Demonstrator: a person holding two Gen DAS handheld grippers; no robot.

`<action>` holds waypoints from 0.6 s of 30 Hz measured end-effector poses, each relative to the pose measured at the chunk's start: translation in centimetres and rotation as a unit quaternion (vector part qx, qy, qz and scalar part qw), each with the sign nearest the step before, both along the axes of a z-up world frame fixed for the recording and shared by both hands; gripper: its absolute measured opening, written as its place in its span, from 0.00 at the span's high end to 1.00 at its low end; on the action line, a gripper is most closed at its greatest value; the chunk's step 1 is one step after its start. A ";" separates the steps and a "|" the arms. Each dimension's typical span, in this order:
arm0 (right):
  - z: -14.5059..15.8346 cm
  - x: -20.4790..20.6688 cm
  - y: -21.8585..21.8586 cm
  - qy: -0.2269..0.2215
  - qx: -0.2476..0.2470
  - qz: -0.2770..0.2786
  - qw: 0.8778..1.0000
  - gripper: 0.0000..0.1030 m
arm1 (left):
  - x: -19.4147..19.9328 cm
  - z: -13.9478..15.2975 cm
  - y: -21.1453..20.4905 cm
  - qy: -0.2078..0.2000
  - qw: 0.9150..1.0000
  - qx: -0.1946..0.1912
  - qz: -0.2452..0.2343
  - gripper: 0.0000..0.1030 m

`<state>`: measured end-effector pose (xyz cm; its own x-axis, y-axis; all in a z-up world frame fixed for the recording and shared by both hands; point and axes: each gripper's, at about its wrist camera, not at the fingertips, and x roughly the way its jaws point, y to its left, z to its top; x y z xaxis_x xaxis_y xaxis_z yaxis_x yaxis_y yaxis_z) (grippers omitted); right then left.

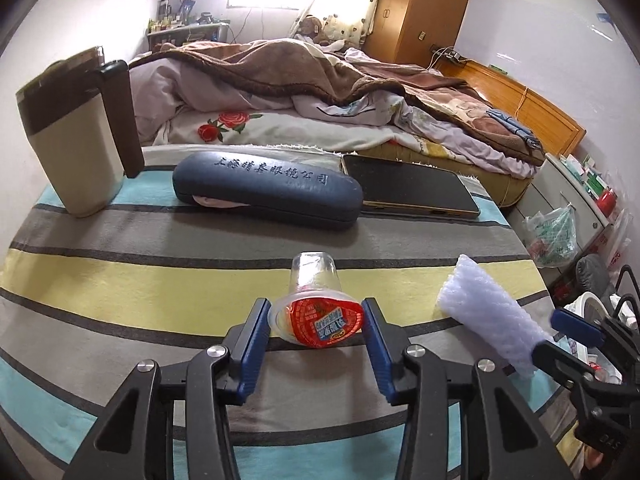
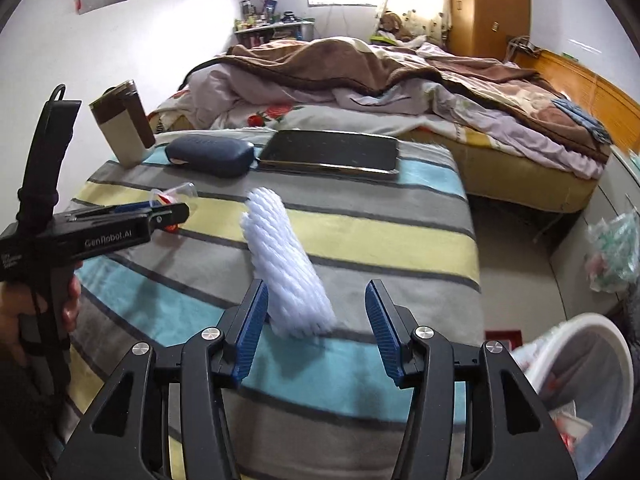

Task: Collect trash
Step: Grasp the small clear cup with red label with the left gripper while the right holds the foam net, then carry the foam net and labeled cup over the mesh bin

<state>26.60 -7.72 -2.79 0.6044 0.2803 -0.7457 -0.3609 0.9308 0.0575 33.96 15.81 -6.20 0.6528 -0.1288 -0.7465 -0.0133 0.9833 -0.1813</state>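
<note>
Nearest the left wrist camera, the left hand-held gripper (image 1: 316, 320) points down at the striped cloth of the desk (image 1: 160, 280). A clear plastic cup (image 1: 316, 308) with a red foil lid lies on its side between the blue pads, which stand at the cup's rim on both sides; whether they press on it cannot be told.

Nearest the right wrist camera, the right hand-held gripper (image 2: 316, 308) also tilts downward with its jaws spread. A white foam net sleeve (image 2: 284, 268) lies on the cloth between them, its near end against the left pad (image 2: 252, 332) and clear of the right one.

The right view alone shows a hand (image 2: 24, 312) wrapped round the black grip of the left hand-held gripper at the left edge, and a white waste bin (image 2: 592, 368) with scraps in it, low at the right beside the desk. The left view shows the lid's print and the right hand-held gripper's fingers at the sleeve's end.

Farther back on the desk stand a beige and brown mug (image 1: 76, 140), a dark blue glasses case (image 1: 268, 192) and a black tablet (image 1: 412, 192). Beyond lies a bed (image 1: 320, 92) with rumpled blankets, then a wooden wardrobe (image 1: 424, 8).
</note>
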 end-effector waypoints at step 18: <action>-0.7 -0.3 1.6 0.013 -0.017 -0.002 1.000 0.74 | -4.4 3.0 -1.7 -0.027 0.999 0.020 -0.015 0.55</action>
